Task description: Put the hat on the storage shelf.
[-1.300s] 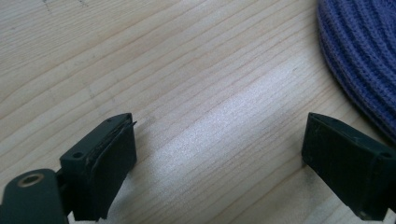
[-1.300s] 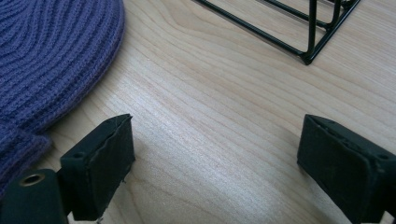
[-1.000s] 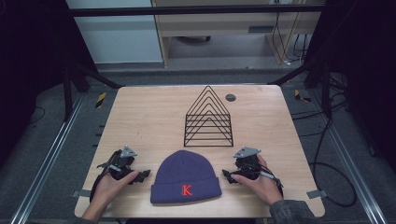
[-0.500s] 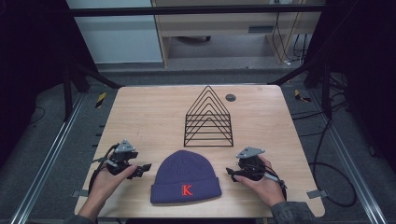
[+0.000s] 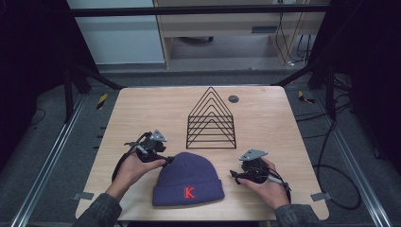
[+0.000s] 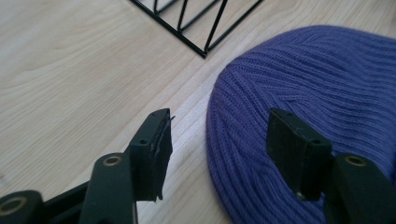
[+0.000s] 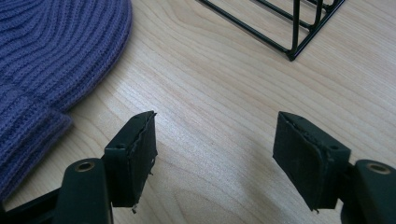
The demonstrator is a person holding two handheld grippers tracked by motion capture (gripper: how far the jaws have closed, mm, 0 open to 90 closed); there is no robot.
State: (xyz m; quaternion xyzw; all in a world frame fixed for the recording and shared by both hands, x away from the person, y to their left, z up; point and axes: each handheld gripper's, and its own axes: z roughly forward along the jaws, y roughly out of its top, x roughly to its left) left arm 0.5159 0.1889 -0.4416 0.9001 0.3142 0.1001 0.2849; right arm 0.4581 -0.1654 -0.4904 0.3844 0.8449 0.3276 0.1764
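A purple knit beanie [image 5: 188, 182] with a red letter K on its folded cuff lies flat near the front edge of the light wooden desk [image 5: 142, 113], between the person's two hands. Behind it, toward the middle of the desk, stands a black wire rack [image 5: 211, 120] shaped like a row of triangles, and a small dark round disc [image 5: 232, 99] sits near the far edge.

The left gripper [image 5: 162, 160] is held in the left hand [image 5: 132, 165] at the beanie's upper left edge. In the left gripper view its jaws stand open, one over the bare wood and the other over the rounded crown of the beanie [image 6: 299, 116], so the knit edge lies between them; a corner of the wire rack [image 6: 201, 28] shows beyond.

The right gripper [image 5: 236, 176] is held in the right hand [image 5: 267, 182] just beside the beanie's right side, apart from the cloth. In the right gripper view its jaws are also open, with only bare wood between them; the beanie [image 7: 51, 56] and its cuff lie off to the left, and the foot of the rack [image 7: 292, 35] shows at the upper right.
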